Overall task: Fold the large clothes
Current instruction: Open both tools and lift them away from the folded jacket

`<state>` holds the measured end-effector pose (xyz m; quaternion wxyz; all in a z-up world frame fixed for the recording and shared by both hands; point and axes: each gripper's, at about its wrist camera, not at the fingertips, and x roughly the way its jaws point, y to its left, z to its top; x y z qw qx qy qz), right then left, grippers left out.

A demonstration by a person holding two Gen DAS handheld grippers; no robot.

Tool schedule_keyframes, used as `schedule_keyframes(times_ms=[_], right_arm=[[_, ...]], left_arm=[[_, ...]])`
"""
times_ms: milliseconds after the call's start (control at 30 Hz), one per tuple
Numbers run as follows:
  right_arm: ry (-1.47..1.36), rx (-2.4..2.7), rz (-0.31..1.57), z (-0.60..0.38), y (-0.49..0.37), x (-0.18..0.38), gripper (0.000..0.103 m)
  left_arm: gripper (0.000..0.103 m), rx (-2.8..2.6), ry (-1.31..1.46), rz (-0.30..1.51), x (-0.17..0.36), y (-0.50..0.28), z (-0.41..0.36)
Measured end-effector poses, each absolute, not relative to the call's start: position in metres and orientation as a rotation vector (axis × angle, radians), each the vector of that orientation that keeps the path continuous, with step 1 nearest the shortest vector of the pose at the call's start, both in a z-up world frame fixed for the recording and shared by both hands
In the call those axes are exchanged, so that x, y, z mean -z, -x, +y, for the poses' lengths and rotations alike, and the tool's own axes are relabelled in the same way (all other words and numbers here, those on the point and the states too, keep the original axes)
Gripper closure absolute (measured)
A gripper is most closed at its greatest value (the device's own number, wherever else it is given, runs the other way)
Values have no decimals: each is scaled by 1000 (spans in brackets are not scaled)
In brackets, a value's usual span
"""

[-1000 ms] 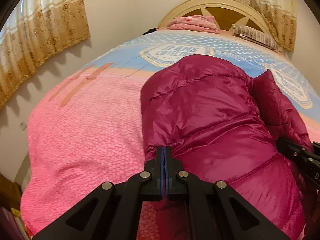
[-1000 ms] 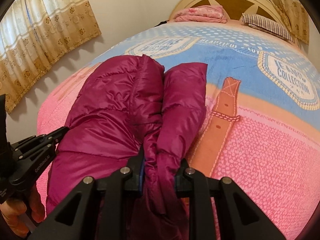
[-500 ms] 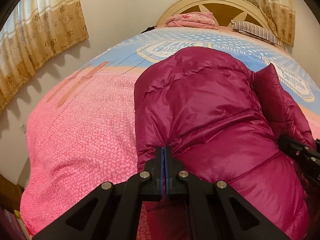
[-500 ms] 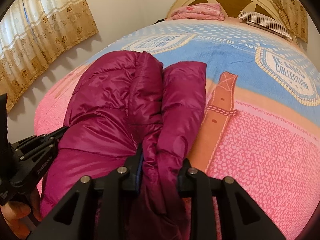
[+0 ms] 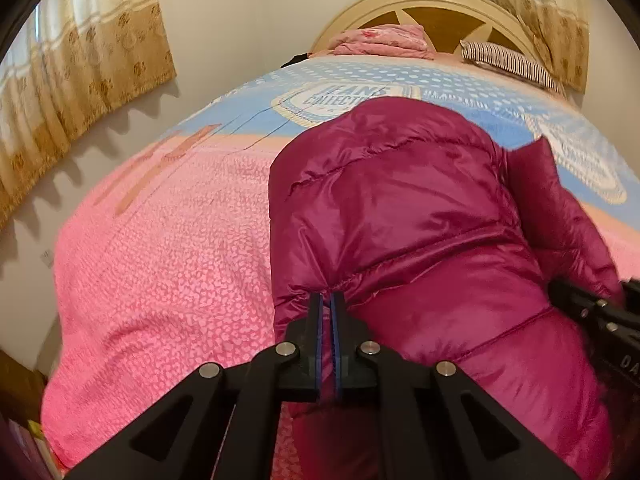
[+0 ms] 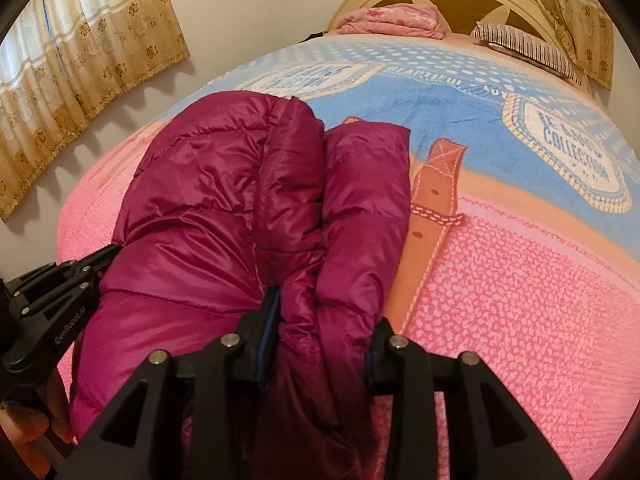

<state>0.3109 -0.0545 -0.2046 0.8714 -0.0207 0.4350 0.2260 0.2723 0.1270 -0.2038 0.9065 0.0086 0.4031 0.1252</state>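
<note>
At the near end of the magenta puffer jacket point(image 5: 420, 240), the left gripper point(image 5: 327, 300) is seen w/ its blue-lined jaws almost touching, only a hair of gap left; the tips meet a pinch of the jacket's shiny shell at a quilting seam, so a thin fold appears to be nipped there. On the jacket's other side, the right gripper point(image 6: 320, 312) is shown w/ jaws part-way apart; they have just been opening, and a thick bundled sleeve or side panel sits between them, no longer visibly squeezed. A bit of a hand point(image 6: 24, 432) is glimpsed under the left gripper in the right-wrist view.

The jacket is laid lengthwise on the bed, approx. in the middle. One side is already folded in over the body, forming a narrow puffy roll; a sleeve point(image 6: 368, 200) lies just beside the main bulk. Judged from this, the lengthwise folds look done or nearly so, and the crosswise fold, near end towards far end, is probably left.

Under the jacket, a bedspread point(image 5: 160, 280) is spread, pink w/ a blue printed section beyond the jacket. Further beyond it: a folded pink cloth point(image 5: 380, 40), a striped pillow point(image 5: 508, 60), a cream headboard point(image 5: 440, 4). Gold patterned curtains point(image 5: 80, 60) hang on pale walls.
</note>
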Motion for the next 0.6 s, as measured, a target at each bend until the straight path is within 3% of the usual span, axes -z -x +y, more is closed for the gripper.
schedule_keyframes(times_ms=[100,133,167,233,267,300,600], right_arm=[[53,-460,910,-52,-310,204,58],[61,-454,910,-52,-309,202,57],[60,-449,909,-51,-308,199,54],[34,-445,885,-56,-301,186,40],[20,-447,856,-60,-295,177,25],[15,-445,815,-64,-288,165,16],[61,-432,641,-69,-216,103,11]], left_arm=[[94,-262,-4,832,201,-270,129],[79,-259,16,834,196,-269,130],[42,-247,44,821,189,-263,132],[5,-233,68,742,167,-246,134],[5,-243,60,696,155,-236,133],[5,-238,56,651,139,-223,131],[5,-188,83,563,81,-159,124]])
